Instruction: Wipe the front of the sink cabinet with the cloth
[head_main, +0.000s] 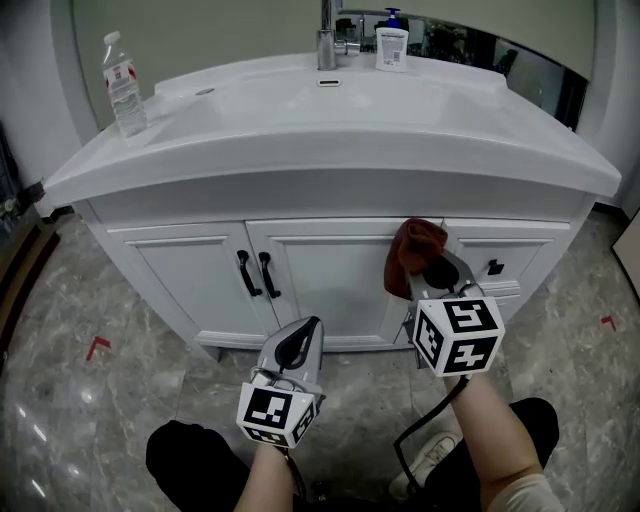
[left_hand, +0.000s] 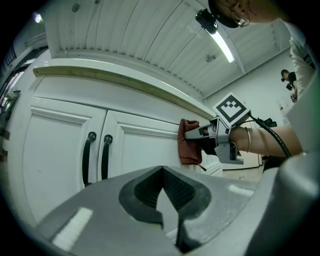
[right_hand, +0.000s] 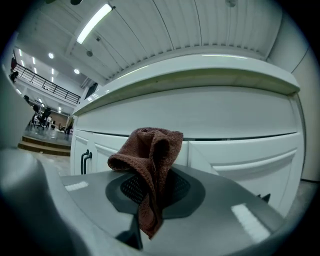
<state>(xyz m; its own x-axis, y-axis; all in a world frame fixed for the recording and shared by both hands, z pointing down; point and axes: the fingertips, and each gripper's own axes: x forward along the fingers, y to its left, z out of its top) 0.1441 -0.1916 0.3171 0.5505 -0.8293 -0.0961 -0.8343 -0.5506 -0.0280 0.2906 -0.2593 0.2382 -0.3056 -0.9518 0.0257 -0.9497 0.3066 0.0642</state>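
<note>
Cloth (right_hand: 150, 160) clamped in right claw (right_hand: 152, 197); bottle (head_main: 124, 85) only in head view.

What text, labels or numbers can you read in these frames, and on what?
No legible text anywhere.
Water bottle: red-and-white label, print too small to read.
Pump bottle: print on its front too blurred to read.
Marker cubes: black-and-white square patterns only, no letters or digits.
Red floor marks: plain angled shapes, no text.
</note>
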